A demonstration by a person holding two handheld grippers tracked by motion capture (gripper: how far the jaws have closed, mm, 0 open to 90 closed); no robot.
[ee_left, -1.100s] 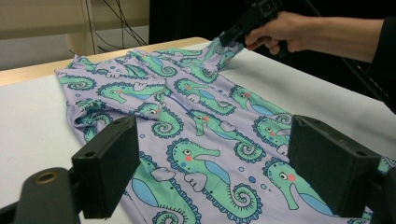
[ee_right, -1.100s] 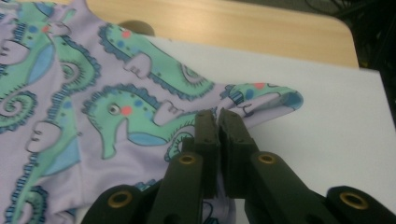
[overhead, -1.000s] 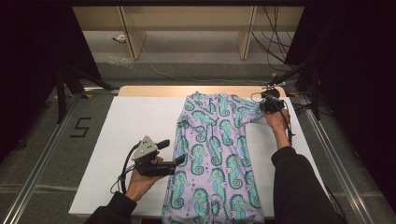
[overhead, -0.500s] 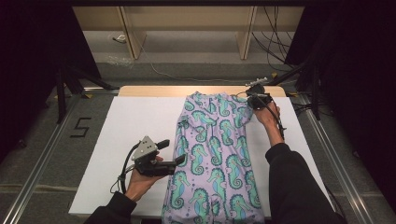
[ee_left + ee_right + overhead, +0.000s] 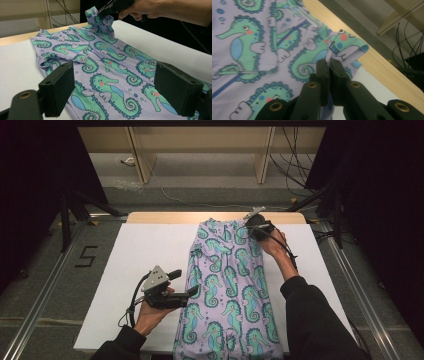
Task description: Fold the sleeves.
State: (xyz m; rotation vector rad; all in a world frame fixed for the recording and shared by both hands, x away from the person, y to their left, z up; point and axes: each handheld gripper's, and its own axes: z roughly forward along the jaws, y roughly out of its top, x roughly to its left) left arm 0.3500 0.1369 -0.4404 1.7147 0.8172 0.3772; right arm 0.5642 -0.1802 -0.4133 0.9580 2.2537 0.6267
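garment (image 5: pixel 227 290): lower end cut off by high view's bottom edge | pinched fabric hidden between right jaws

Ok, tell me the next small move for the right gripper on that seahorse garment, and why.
Probably carry the pinched sleeve inward and lay it flat on the garment's body. The right gripper is shut on a raised fold of fabric at the far right corner, lifted off the table, while the left gripper hovers open beside the cloth.

a white table top (image 5: pixel 150 250) with a pale wooden far edge (image 5: pixel 165 217) stands on grey floor (image 5: pixel 60 285) marked "5" (image 5: pixel 86 256); beyond, wooden furniture legs (image 5: pixel 142 160), loose cables (image 5: pixel 295 160), and what seem dark curtains (image 5: pixel 30 180).
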